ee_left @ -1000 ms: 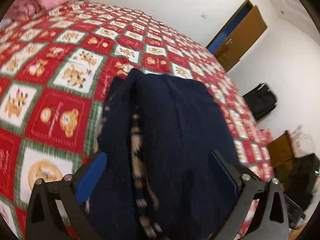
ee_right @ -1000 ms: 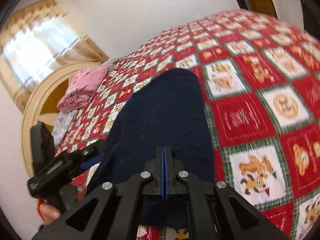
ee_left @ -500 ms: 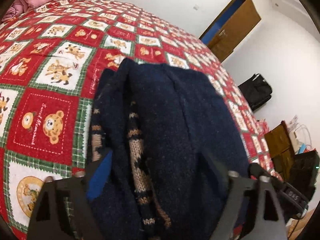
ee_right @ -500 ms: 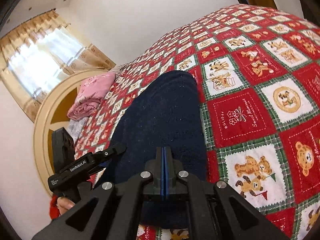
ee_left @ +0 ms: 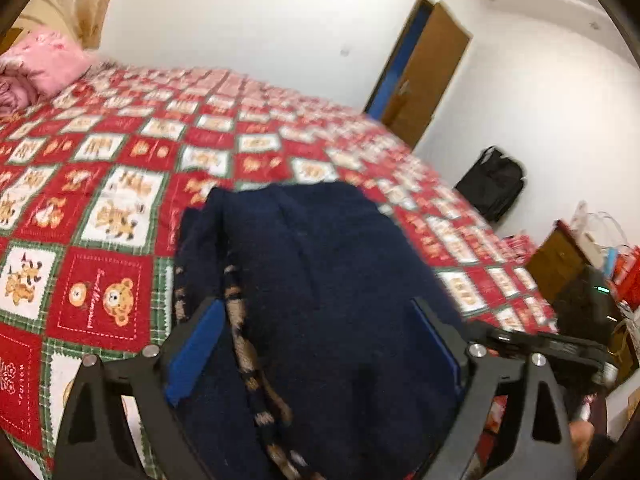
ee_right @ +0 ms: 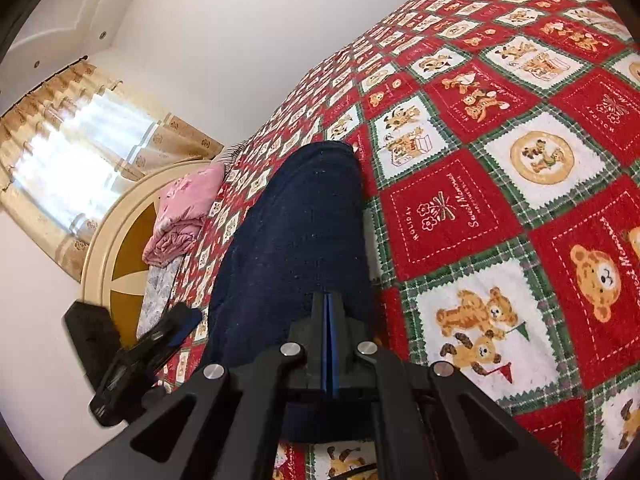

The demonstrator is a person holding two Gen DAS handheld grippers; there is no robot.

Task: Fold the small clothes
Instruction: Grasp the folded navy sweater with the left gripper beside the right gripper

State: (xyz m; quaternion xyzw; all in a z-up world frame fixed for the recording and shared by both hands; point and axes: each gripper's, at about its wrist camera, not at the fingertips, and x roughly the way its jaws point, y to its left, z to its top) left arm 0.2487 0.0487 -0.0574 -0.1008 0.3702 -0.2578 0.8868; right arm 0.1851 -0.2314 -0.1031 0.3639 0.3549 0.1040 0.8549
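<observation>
The navy knit garment (ee_left: 320, 280) lay on the bed's red patchwork quilt (ee_left: 100, 280), already doubled into a long narrow bundle with its tan-patterned edge showing, so I judged the folding well advanced, perhaps one more fold left. The left claw (ee_left: 316, 344) straddled its near end, jaws opening wide, pads not pressing the cloth. The right claw (ee_right: 329, 344) was closed tight over the bundle's near edge; whether it pinched fabric I couldn't tell.
</observation>
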